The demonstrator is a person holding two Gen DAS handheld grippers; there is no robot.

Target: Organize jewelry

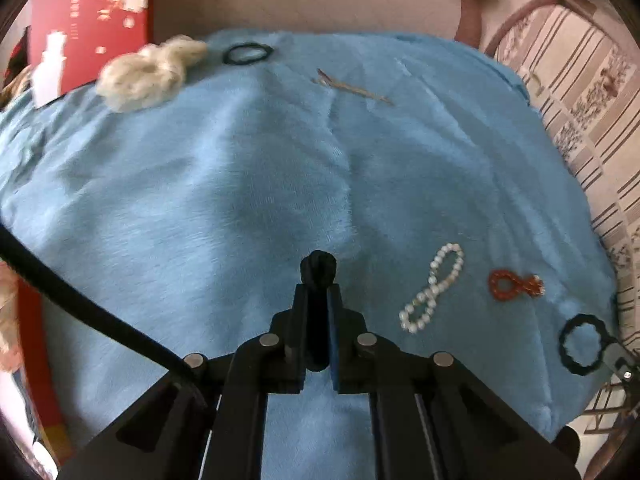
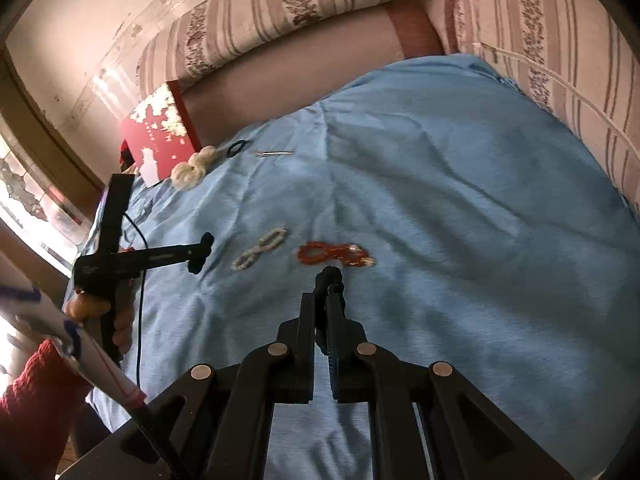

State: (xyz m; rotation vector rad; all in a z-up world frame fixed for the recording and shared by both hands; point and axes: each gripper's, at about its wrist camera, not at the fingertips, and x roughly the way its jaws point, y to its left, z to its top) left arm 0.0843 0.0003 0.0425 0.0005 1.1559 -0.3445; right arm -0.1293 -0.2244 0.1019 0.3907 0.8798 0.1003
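On a blue blanket [image 1: 200, 184] lie a white pearl bracelet [image 1: 434, 286], twisted into a figure eight, and an orange bead bracelet [image 1: 514, 284]. My left gripper [image 1: 318, 292] is shut on a black hair tie [image 1: 318, 270], left of the pearls. My right gripper [image 2: 326, 300] is shut on another black hair tie [image 2: 330, 278], just in front of the orange bracelet [image 2: 334, 256]. That tie and the right gripper's tip show in the left wrist view [image 1: 582, 344]. The left gripper with its tie shows in the right wrist view [image 2: 200, 252], beside the pearls [image 2: 260, 248].
At the blanket's far edge lie a cream scrunchie [image 1: 148, 74], a thin black hair tie [image 1: 248, 54] and a metal hair pin [image 1: 352, 88]. A red box [image 1: 92, 20] stands at the far left. Striped cushions [image 2: 280, 4] border the bed.
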